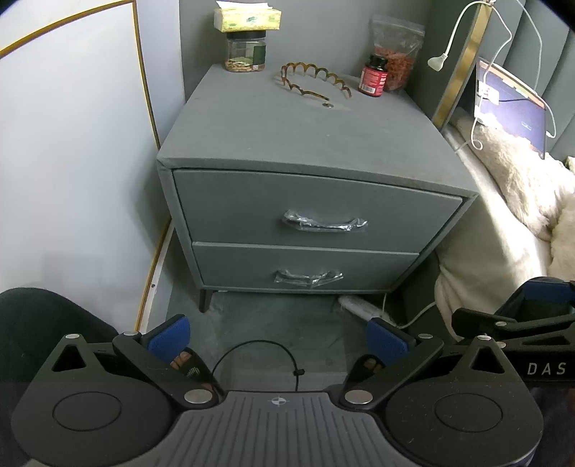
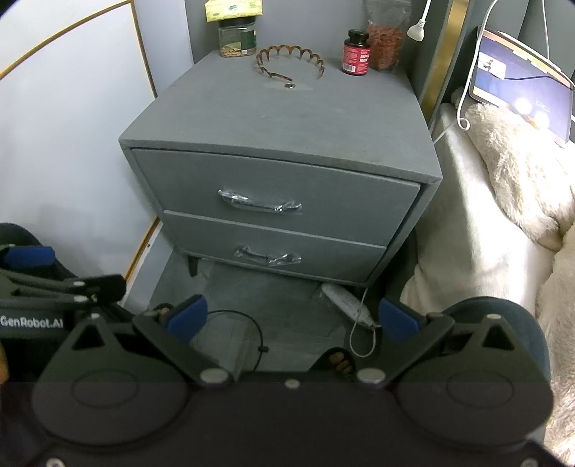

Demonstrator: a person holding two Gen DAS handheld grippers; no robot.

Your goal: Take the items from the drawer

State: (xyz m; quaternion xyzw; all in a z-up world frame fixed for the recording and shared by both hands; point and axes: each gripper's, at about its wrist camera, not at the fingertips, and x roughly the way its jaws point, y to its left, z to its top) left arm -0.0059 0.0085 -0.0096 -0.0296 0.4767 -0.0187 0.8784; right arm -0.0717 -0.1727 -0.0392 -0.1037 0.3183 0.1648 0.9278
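Note:
A grey nightstand [image 1: 287,143] [image 2: 269,118] stands ahead with two drawers, both closed. The top drawer [image 1: 316,212] [image 2: 273,190] and bottom drawer [image 1: 305,267] [image 2: 273,248] each carry a plastic-wrapped handle [image 1: 323,222] [image 2: 258,203]. My left gripper [image 1: 278,336] hangs open over the floor, well short of the drawers, nothing between its blue pads [image 1: 172,334]. My right gripper [image 2: 293,319] is open too, level with it, also empty. Each gripper shows at the edge of the other's view. Drawer contents are hidden.
On the nightstand top lie a brown headband [image 1: 316,81] [image 2: 291,57], a red bottle [image 1: 373,75], a jar [image 1: 246,52] under a tissue box [image 1: 248,16], and a snack bag [image 1: 395,54]. A bed with fluffy blanket [image 1: 521,186] and a tablet [image 2: 521,104] sits right. A power strip [image 2: 346,300] lies on the floor.

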